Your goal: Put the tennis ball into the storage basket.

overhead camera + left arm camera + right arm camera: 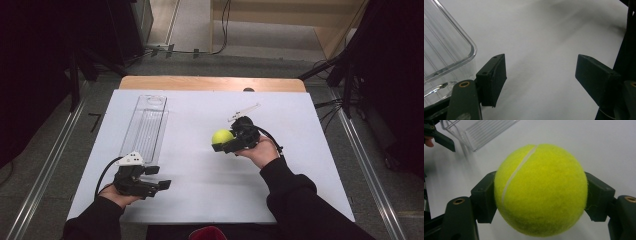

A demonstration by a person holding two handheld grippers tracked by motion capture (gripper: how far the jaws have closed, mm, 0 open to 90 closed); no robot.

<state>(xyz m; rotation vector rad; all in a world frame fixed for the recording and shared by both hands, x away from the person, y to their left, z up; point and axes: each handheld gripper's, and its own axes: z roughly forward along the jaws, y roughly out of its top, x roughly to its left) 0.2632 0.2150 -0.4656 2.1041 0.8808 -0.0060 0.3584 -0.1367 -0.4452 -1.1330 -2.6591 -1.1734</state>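
covering a wooden table [210, 83], white sheet [200, 170] bearing clear tray [145, 125]; left gripper [159, 177] wide open, empty; right gripper [220, 141] clamping tennis ball [222, 136]; grey floor [50, 150], dark surroundings.

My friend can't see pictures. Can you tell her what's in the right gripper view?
A yellow tennis ball is squeezed between the right gripper's two black fingers, above a white table. A clear plastic tray lies at the top left.
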